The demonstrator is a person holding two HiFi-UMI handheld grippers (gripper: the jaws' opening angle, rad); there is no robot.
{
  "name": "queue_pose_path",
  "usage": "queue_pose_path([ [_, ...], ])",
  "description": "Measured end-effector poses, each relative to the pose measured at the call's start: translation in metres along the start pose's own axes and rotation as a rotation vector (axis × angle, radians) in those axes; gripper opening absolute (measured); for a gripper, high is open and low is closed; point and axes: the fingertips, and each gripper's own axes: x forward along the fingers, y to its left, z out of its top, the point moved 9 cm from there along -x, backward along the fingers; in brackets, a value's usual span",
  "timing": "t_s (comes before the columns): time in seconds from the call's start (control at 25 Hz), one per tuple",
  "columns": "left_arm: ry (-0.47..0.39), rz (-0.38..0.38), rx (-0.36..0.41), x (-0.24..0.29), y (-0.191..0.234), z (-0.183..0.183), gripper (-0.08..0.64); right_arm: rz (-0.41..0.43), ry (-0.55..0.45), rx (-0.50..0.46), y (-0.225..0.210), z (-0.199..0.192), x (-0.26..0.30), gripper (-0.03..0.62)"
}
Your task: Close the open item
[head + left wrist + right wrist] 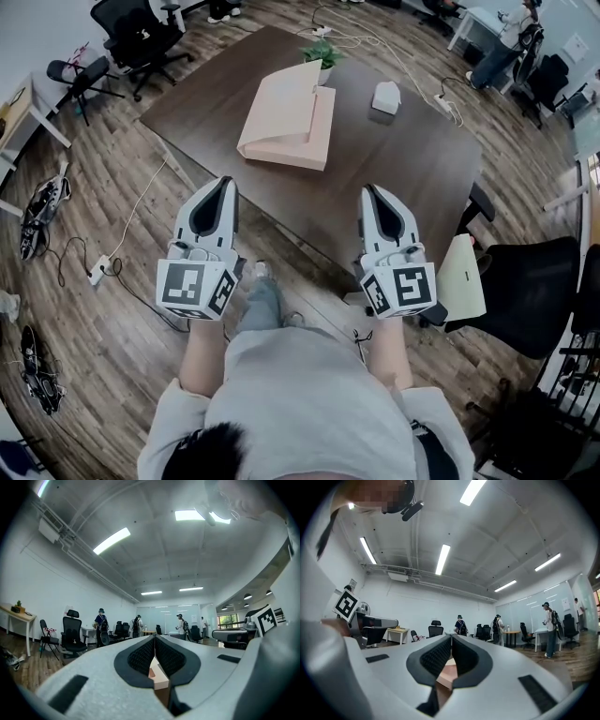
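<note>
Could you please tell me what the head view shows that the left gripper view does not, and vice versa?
Only the head view: the potted plant, the small white box and the power strip on the floor. Only the left gripper view: the ceiling lights. Both: the left gripper, its fingers closed together, and the open pink box, just a sliver in the left gripper view.

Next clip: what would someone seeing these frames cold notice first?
A pale pink box with its lid partly raised lies on the dark table. A small potted plant stands just behind it and a white object sits to its right. Nearer the person, the left gripper and right gripper hang by the table's near edge, both shut and empty.
</note>
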Motion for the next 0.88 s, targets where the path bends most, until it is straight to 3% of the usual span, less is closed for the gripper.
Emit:
queue_pose_path([
  [0.32,-0.005,-0.038,0.003,0.056,0.025,-0.004,0.009,-0.041,-0.008,-0.007,-0.023,-0.003,0.046,0.014],
  [0.88,-0.013,-0.070,0.021,0.150,0.112,0.000,0.009,-0.096,-0.037,0.003,-0.038,-0.007,0.167,0.014],
])
